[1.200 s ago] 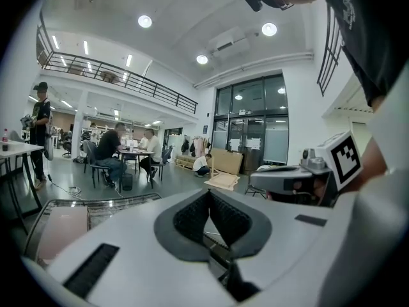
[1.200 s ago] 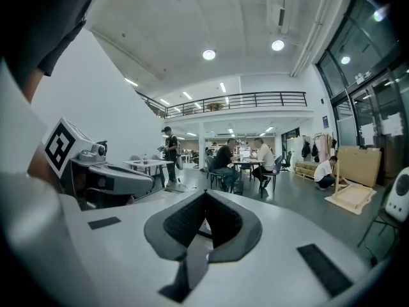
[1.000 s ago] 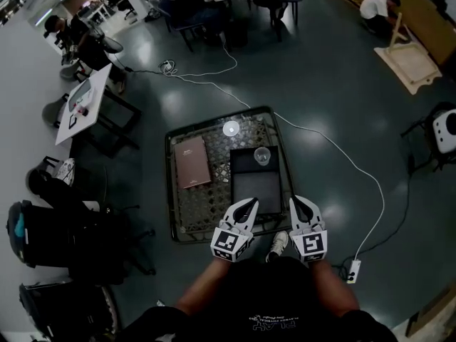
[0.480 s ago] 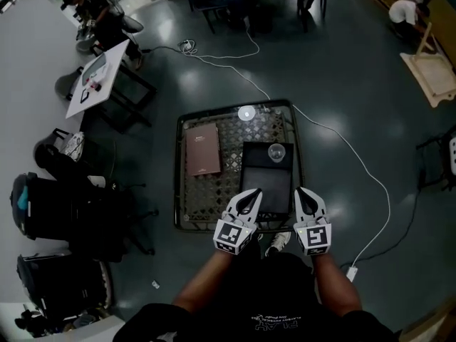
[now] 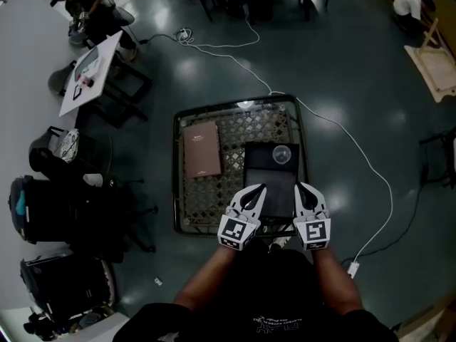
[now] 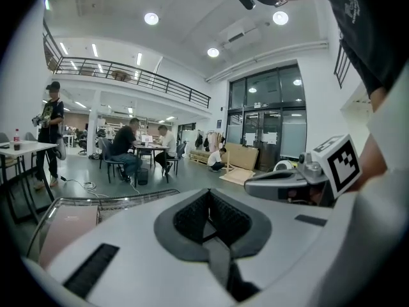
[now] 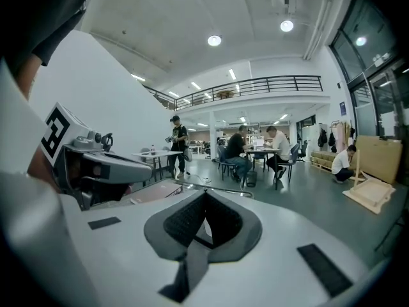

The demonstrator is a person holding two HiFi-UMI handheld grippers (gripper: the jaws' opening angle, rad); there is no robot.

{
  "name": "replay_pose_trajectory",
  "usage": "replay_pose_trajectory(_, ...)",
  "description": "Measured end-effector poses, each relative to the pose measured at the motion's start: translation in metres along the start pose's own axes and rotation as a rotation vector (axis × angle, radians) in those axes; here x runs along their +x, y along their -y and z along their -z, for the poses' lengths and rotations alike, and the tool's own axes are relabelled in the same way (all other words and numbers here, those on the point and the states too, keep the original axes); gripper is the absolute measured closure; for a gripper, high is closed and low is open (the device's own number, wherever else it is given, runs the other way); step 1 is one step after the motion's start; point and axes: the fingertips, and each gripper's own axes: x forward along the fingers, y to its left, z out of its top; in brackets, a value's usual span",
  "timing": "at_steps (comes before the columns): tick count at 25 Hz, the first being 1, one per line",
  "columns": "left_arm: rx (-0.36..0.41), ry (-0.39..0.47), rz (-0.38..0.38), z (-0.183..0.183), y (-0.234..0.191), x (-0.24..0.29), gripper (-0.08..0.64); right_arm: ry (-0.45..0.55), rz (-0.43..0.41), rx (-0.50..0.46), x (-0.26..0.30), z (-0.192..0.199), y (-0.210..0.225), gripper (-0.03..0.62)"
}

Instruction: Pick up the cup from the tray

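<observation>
A clear cup stands upright in the far right corner of a dark tray on the mesh table. Both grippers hover at the table's near edge, well short of the cup. My left gripper points at the tray's near left corner, its jaws shut with nothing between them. My right gripper sits at the tray's near right corner, also shut and empty. Each gripper view shows the other gripper alongside: the right gripper and the left gripper.
A brown book lies on the table left of the tray. A white cable runs across the floor past the table's right side. Black bags and chairs stand to the left, a white table beyond them. People sit at tables farther off.
The head view has shifted, so the table sits a little higher and more to the right in it. Both grippers stay shut and have edged forward to the tray's near edge.
</observation>
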Motion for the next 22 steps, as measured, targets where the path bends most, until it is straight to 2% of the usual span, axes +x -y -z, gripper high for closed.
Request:
replay_pose_trajectory(7, -0.024, -0.037, 0.046, 0.031, -0.009, 0.029, 0.550, -0.024, 0.022, 0.021, 0.016, 0.014, 0.005, 0.583)
replay_pose_trajectory(11, 0.009, -0.059, 0.044, 0.050, -0.011, 0.051, 0.544, -0.040, 0.037, 0.009, 0.023, 0.020, 0.009, 0.583)
replay_pose_trajectory(15, 0.038, -0.106, 0.048, 0.073, -0.013, 0.074, 0.398, -0.049, 0.047, 0.029, 0.028, 0.024, 0.013, 0.583)
replay_pose_trajectory(17, 0.040, -0.122, 0.054, 0.080, -0.013, 0.083, 0.382, -0.064, 0.056, 0.037, 0.028, 0.025, 0.017, 0.583)
replay_pose_trajectory(22, 0.046, -0.154, 0.050, 0.097, -0.017, 0.102, 0.333, -0.011, 0.066, 0.058, 0.036, 0.025, 0.025, 0.583)
